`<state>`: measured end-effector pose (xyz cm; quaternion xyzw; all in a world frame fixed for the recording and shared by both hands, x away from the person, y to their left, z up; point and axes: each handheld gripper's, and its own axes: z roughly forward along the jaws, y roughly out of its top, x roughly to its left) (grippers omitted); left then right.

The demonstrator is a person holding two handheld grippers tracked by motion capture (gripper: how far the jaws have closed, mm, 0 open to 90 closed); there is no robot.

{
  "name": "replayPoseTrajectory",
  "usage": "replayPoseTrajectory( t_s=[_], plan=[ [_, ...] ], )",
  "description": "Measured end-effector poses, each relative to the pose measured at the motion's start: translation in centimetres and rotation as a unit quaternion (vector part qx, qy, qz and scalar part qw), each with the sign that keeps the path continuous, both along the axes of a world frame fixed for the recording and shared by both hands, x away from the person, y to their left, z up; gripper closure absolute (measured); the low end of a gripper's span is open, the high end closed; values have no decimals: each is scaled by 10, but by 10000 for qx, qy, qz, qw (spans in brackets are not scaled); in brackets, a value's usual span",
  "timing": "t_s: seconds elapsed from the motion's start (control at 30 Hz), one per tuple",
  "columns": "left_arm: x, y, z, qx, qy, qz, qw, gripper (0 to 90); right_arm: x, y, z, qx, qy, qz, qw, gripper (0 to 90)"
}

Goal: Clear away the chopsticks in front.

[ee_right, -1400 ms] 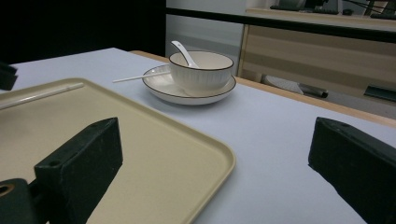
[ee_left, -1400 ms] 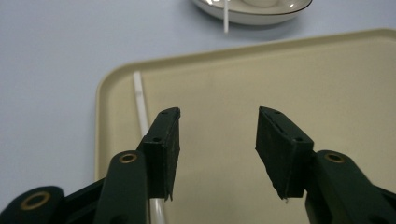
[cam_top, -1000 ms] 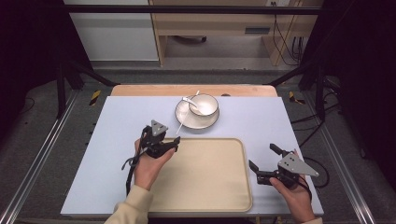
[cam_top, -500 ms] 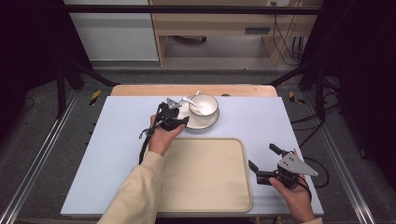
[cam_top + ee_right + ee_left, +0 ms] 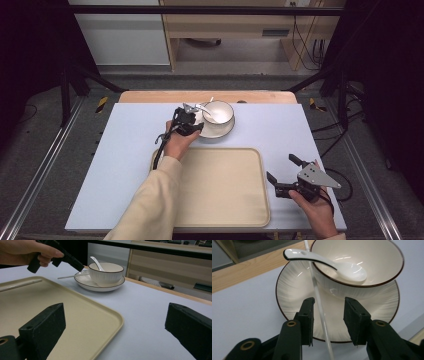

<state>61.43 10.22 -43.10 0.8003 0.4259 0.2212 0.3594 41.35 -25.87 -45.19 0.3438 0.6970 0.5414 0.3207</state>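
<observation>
The left hand-held gripper (image 5: pixel 328 322), jaws just closing, straddled a thin white stick (image 5: pixel 319 305), perhaps a chopstick, on the saucer (image 5: pixel 292 292); nothing was lifted yet. The right hand-held gripper (image 5: pixel 286 175) stood spread.

We count one bowl (image 5: pixel 218 112) and one plate (image 5: pixel 218 131) beneath it, one white spoon (image 5: pixel 329 262), and one thin white stick (image 5: pixel 320 305) lying across the plate. We see one beige tray (image 5: pixel 220 190), and two grippers in play: left gripper (image 5: pixel 192 119) and right gripper (image 5: pixel 282 172).
</observation>
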Motion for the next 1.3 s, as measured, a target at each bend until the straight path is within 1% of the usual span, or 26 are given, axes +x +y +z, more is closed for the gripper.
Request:
replayPoseTrajectory(
  t_s=[0.07, 0.13, 0.17, 0.2, 0.4, 0.63, 0.73, 0.93, 0.97, 1.1, 1.17, 1.3],
  plan=[
    [3, 0, -2, 42, 36, 70, 10000, 616, 0, 0, 0, 1, -1, 1, 10000, 32],
    [5, 0, -4, 81, 50, 81, 9999, 630, 0, 0, 0, 2, 3, 0, 10000, 32],
    [7, 0, -6, 168, 61, 106, 9998, 633, 0, -1, 0, 3, 4, 3, 10000, 32],
    [8, 0, -8, 185, 82, 128, 9997, 639, 0, -1, 0, 4, 7, 1, 10000, 32],
    [14, 0, -12, 62, 185, 196, 9996, 672, 0, -2, 0, 2, 15, -3, 10000, 33],
    [16, -1, -16, 57, 343, 320, 9989, 733, 0, -2, 0, 1, 52, 8, 10000, 34],
    [16, -3, -17, 110, 367, 305, 9988, 744, 0, -2, -1, 10, 43, 14, 10000, 34],
    [16, -5, -18, 61, 417, 403, 9983, 792, 0, -2, 0, 5, 44, 13, 10000, 34],
    [15, -5, -18, 69, 459, 413, 9981, 792, 0, -3, 0, 2, 56, 17, 10000, 34],
    [14, -6, -18, -10, 423, 499, 9979, 808, 0, -2, 0, 7, 65, 35, 10000, 34],
    [13, -6, -17, 23, 425, 485, 9979, 817, 0, -2, -1, 13, 61, 34, 10000, 34],
    [14, -6, -17, -2, 448, 505, 9977, 838, 0, -3, 0, 2, 62, 31, 10000, 35]
  ],
)
